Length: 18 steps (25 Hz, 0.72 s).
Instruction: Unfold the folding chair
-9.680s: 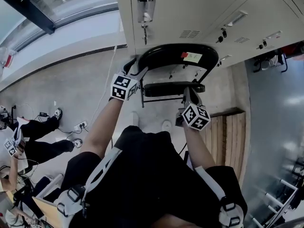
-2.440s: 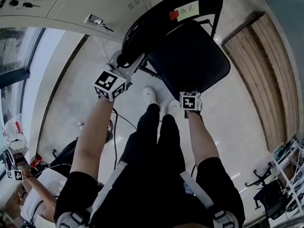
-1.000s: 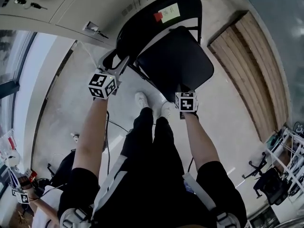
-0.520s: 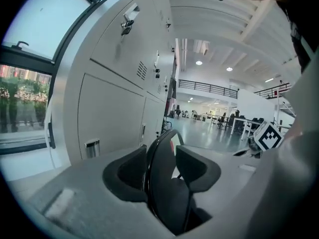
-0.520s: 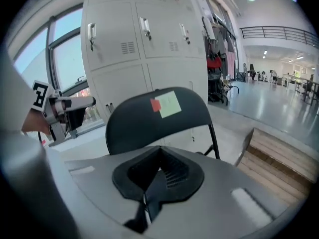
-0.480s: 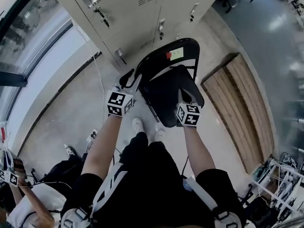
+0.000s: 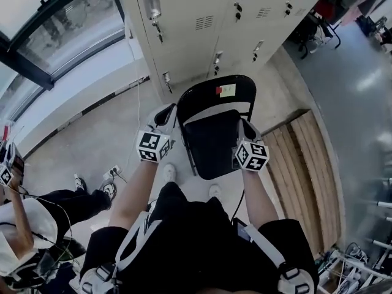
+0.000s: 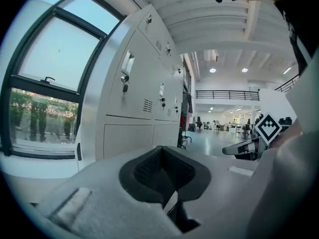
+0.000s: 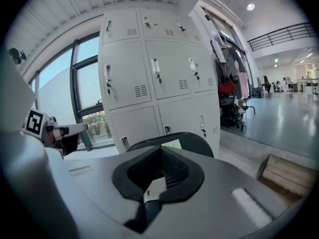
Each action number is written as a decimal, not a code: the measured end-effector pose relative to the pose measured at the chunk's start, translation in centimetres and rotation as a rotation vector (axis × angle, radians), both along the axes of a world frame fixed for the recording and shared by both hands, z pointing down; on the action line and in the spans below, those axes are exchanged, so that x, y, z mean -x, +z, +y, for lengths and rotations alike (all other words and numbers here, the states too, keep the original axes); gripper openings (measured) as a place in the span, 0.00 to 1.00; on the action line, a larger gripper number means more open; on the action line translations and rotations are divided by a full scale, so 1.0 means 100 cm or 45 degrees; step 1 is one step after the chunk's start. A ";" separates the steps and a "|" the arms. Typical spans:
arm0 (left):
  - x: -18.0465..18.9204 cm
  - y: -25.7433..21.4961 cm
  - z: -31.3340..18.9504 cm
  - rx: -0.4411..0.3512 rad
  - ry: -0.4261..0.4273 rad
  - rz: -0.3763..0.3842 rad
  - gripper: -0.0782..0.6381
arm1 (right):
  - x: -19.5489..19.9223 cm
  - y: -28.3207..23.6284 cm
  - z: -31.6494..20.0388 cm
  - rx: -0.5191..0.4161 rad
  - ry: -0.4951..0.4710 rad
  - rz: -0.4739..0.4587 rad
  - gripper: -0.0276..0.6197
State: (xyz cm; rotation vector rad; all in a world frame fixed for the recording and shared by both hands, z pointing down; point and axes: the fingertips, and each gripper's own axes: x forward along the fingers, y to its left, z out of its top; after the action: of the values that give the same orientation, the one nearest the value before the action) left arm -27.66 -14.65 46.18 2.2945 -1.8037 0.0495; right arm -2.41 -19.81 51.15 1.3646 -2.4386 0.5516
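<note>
The black folding chair stands unfolded in front of the lockers, with its seat level and its backrest upright, a yellow note stuck on it. My left gripper hovers just left of the backrest's edge, apart from it. Its jaws have just closed and hold nothing; in the left gripper view the left gripper shows only lockers beyond it. My right gripper is shut and empty over the seat's right side. In the right gripper view, the backrest rises behind the right gripper.
Grey lockers line the wall behind the chair. A wooden slatted panel lies on the floor to the right. A window is at the far left. A seated person and a power strip are at the lower left.
Both grippers have risen off the chair. The left one has let go of the backrest's frame and closed. The head view has tipped up, showing more lockers.
</note>
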 end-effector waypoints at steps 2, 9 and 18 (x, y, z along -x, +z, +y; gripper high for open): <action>-0.008 -0.016 0.013 -0.043 -0.089 0.011 0.11 | -0.012 -0.017 -0.001 -0.040 -0.078 -0.006 0.05; -0.074 -0.047 0.062 -0.101 -0.275 0.014 0.11 | -0.069 -0.059 0.012 -0.166 -0.284 -0.015 0.05; -0.134 -0.092 0.141 -0.212 -0.337 -0.035 0.11 | -0.116 -0.101 0.054 -0.236 -0.382 -0.153 0.05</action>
State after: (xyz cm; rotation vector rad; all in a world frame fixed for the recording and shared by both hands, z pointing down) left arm -14.26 -0.51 37.00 2.1454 -2.1841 -0.1173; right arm 9.20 -14.38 41.08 1.0224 -2.7835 0.3495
